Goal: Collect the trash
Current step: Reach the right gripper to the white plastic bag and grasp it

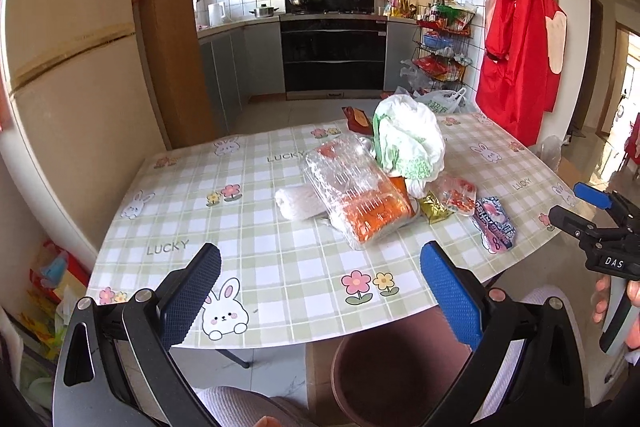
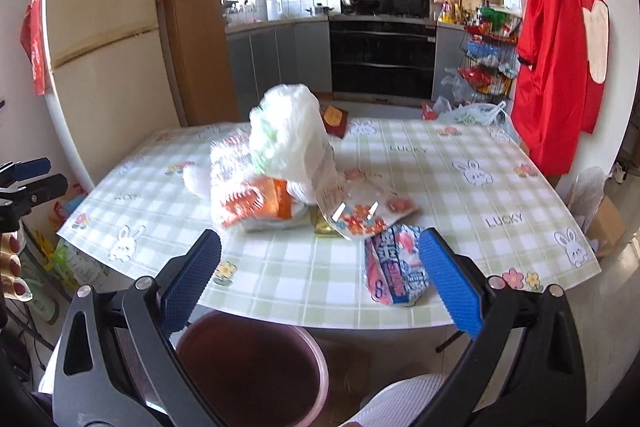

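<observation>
A pile of trash lies on the checked table point(image 1: 256, 267): a clear orange-printed wrapper point(image 1: 356, 195), a white and green plastic bag point(image 1: 408, 139), a white paper roll point(image 1: 298, 203), a gold foil packet point(image 1: 434, 207), a small clear packet point(image 1: 458, 197) and a pink and blue wrapper point(image 1: 494, 223). My left gripper point(image 1: 320, 291) is open and empty over the near table edge. My right gripper point(image 2: 320, 287) is open and empty, its right finger beside the pink and blue wrapper point(image 2: 394, 275). A brown bin point(image 2: 248, 367) stands below the table edge.
A cream fridge point(image 1: 72, 67) stands at the left. A red apron point(image 1: 520, 39) hangs at the right by a wire rack point(image 1: 444, 43) of packets. A red packet point(image 1: 356, 117) lies at the table's far edge. Plastic bags point(image 1: 440, 101) lie on the floor beyond.
</observation>
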Available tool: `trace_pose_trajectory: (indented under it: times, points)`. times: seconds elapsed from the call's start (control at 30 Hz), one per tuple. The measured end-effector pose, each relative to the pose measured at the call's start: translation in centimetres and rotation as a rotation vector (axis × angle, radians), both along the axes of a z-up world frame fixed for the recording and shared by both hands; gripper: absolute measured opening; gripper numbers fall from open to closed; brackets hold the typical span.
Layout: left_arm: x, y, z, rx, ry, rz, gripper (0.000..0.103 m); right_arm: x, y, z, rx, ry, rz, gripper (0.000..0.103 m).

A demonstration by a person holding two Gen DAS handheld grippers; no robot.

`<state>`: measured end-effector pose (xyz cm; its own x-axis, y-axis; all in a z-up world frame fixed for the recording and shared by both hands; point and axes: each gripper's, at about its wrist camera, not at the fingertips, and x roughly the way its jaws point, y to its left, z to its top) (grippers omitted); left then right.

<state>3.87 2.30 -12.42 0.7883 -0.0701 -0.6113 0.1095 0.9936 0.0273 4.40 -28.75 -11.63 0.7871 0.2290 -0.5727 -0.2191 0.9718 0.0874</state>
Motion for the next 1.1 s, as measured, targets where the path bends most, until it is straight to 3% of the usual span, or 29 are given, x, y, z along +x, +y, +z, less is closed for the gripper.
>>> trace_pose_trajectory:
  times: [0.3,0.4,0.57,0.8,0.93,1.1]
  points:
    - [3.8,0.3,-3.7,-0.063,0.040,-0.009,0.098,3.9,-2.5,-3.6,0.011,0.077,-0.064,0.098]
    - [5.3,0.4,-4.5,-0.082,0.071,-0.011,0.098,5.3,-2.5,-3.7,0.022,0.067,-0.039,0.097]
    - [7.5,0.9,-5.2,-0.072,0.086,0.083,0.098,8.6,1.0,-2.3,-0.037,0.009,0.048,0.097]
    - [9.4,3.1,-5.5,-0.137,0.101,0.146,0.098,13.4,6.9,-1.9,-0.076,-0.087,0.145,0.097]
    - [9.7,3.8,-5.6,-0.140,0.109,0.147,0.098,17.0,10.1,-3.3,-0.127,-0.062,0.182,0.097]
    - [9.8,4.5,-5.7,-0.140,0.106,0.165,0.098,20.8,11.8,-4.7,-0.154,0.001,0.149,0.097]
